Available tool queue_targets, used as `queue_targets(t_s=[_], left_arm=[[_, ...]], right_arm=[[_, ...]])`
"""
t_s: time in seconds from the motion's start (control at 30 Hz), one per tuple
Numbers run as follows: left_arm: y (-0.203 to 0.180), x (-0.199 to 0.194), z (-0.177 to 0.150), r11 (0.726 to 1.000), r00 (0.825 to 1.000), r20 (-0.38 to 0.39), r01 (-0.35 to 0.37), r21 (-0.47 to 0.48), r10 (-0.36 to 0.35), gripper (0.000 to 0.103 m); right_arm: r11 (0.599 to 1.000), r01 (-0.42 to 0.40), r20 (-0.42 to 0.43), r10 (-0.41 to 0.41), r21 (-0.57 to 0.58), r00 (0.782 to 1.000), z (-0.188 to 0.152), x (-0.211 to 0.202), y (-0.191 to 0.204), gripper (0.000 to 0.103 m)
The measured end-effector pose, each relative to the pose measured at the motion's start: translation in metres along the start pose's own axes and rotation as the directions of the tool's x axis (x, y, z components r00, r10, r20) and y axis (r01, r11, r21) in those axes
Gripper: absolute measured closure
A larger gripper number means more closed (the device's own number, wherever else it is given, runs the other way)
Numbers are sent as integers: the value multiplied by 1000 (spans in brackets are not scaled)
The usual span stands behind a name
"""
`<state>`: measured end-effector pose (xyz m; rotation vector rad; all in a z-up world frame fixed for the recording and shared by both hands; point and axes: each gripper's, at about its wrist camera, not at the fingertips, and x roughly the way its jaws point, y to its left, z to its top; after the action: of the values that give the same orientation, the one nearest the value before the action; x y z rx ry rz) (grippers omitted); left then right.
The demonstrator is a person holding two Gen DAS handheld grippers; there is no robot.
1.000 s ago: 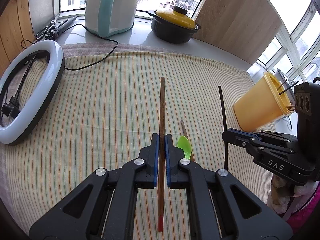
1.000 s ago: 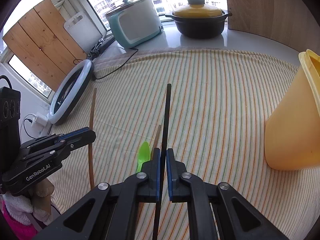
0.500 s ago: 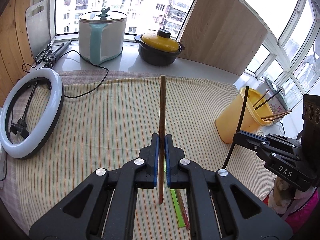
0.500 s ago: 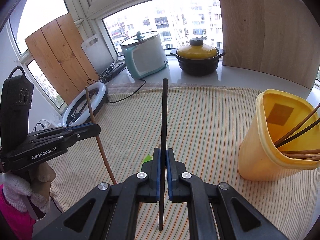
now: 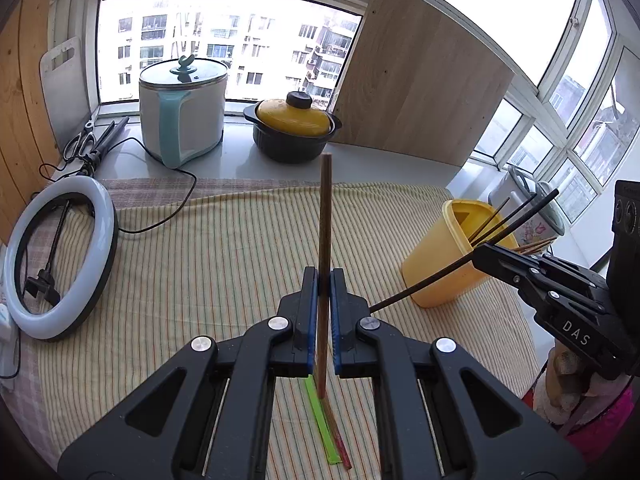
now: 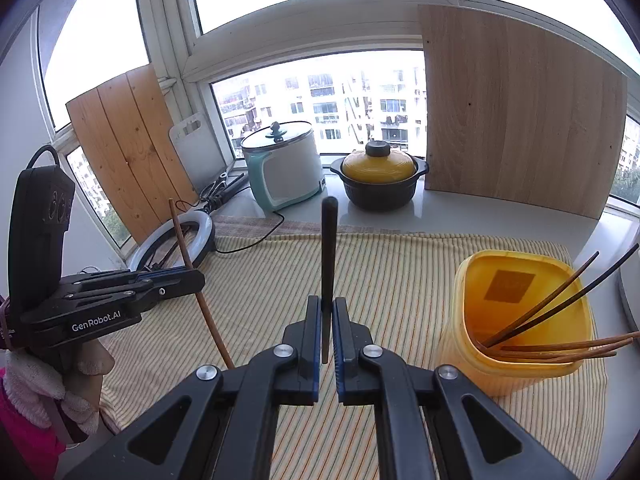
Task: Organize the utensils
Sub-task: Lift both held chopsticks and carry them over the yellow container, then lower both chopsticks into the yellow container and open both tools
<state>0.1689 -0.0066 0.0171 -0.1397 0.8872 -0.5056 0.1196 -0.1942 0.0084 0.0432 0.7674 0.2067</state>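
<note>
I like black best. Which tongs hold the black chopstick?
The right tongs hold the black chopstick. The left tongs hold a brown chopstick.

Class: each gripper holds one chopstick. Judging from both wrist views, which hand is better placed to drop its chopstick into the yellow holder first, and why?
Probably the right. The right gripper, jaws shut on the black chopstick, has the yellow holder close beside it. The left gripper, holding the brown chopstick, is farther off, with the right gripper in between.
</note>
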Motion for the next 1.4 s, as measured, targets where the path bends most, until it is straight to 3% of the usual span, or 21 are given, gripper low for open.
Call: queue_targets(t_s=[0.47, 0.97, 1.17, 1.4], left_arm=[[-31, -6, 28, 999, 998, 64, 14, 31, -16, 99], [-71, -7, 57, 996, 991, 130, 15, 88, -26, 99], [-85, -4, 67, 995, 988, 143, 37, 98, -51, 99], [-101, -2, 82, 993, 982, 165, 73, 94, -88, 99]], right_arm=[[999, 3, 126, -8, 40, 992, 35, -50, -34, 100], [992, 47, 257, -77, 119, 963, 60, -105, -82, 100], [985, 86, 269, -124, 149, 955, 56, -125, -108, 100], [978, 137, 212, -169, 156, 963, 46, -118, -129, 100]])
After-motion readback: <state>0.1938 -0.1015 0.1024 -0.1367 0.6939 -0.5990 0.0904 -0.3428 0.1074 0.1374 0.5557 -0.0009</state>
